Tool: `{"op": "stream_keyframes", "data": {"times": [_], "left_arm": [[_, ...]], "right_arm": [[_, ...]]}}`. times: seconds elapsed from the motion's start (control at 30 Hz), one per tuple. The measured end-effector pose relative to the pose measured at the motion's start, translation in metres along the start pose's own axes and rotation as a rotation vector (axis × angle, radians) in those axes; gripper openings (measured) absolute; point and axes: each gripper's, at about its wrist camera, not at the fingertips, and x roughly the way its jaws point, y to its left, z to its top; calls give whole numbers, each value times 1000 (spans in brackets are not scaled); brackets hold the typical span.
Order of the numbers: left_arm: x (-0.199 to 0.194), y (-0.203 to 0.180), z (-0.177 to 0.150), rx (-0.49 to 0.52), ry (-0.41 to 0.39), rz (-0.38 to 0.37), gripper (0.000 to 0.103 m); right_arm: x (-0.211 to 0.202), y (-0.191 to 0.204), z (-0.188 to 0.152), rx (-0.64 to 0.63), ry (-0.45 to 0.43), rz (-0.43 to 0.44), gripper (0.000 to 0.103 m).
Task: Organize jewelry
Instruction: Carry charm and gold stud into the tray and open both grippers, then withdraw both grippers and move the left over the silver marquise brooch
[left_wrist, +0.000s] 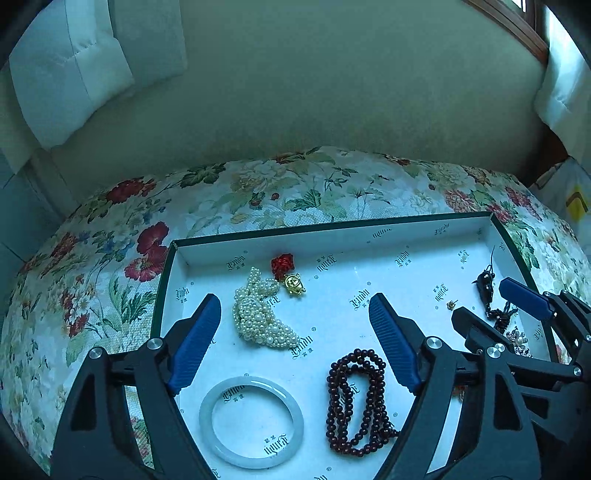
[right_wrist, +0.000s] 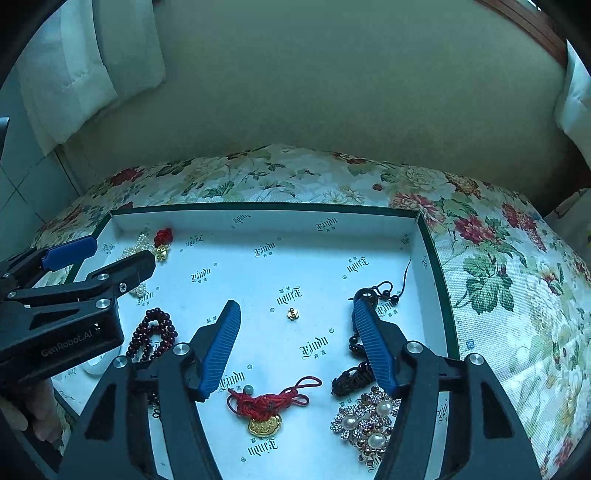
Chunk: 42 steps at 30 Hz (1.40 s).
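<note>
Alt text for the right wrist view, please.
The open right gripper hovers over a white-lined tray on a floral cloth, holding nothing. Below it lie a red knotted cord with gold charm and a pearl brooch; the left gripper enters from the left.

Both tools tilt steeply downward side by side, the left tool (left_wrist: 295, 314) and right tool (right_wrist: 295, 321) gaping, nothing gripped.

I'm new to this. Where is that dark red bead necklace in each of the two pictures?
Left wrist view: the dark red bead necklace lies low, right of centre, beside the white bangle.
Right wrist view: it sits at the left, partly hidden behind the left gripper.
Shared landmark: the tiny gold stud on the box floor.
</note>
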Motion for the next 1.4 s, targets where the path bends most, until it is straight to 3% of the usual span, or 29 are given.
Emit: {"op": "stream_keyframes", "data": {"times": [0.47, 0.83, 1.4], "left_arm": [[-58, 2, -28, -24, -49, -26, 86], [-100, 2, -64, -30, -61, -34, 87], [-101, -18, -148, 17, 59, -57, 86]], "right_arm": [[-44, 10, -19, 2, -38, 8, 64], [-83, 11, -52, 20, -45, 6, 65], [-111, 3, -135, 57, 32, -4, 65]]}}
